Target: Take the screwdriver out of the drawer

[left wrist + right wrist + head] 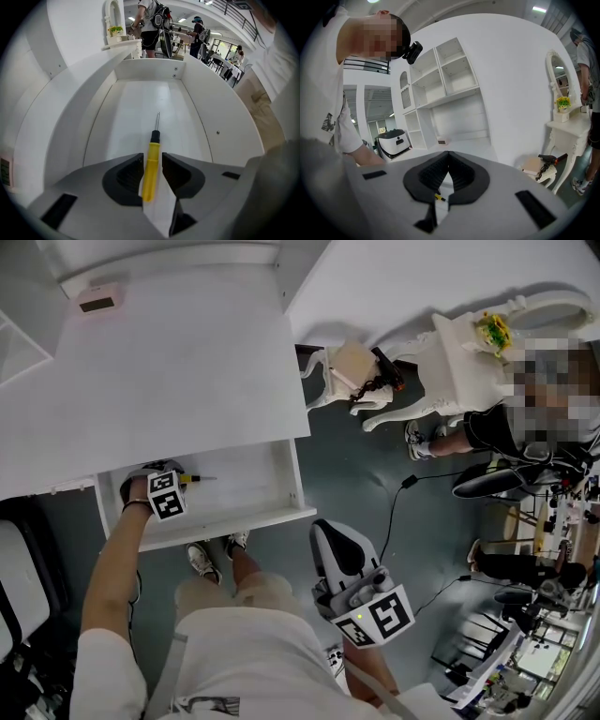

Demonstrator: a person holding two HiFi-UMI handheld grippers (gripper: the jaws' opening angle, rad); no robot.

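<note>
Two tools are in the person's hands. The left tool (153,160) points steeply down into the open drawer (268,491), which is pulled out from under the white table (187,381). The screwdriver (151,176) lies flat on the drawer's white floor. Its yellow handle sits right between the left tool's dark pads (128,176), while its black collar and thin metal shaft reach out past them along the drawer's length.

The left tool's jaws are narrowed around the handle but not quite pinching it. One pad looks to be against the yellow plastic, and a thin sliver of white drawer floor shows between the handle and the other pad. The person's left hand (139,491) is over the drawer's left end, with the marker cube just beside it.

The right tool (449,155) is held well apart from the drawer, out in front of the person's body and aimed nearly level toward the table. Its jaws are pressed together at the tips, with nothing held between them.

Off to the right stands a white dressing table (466,357), with a hair dryer (386,371) lying on a low stool beside it.
</note>
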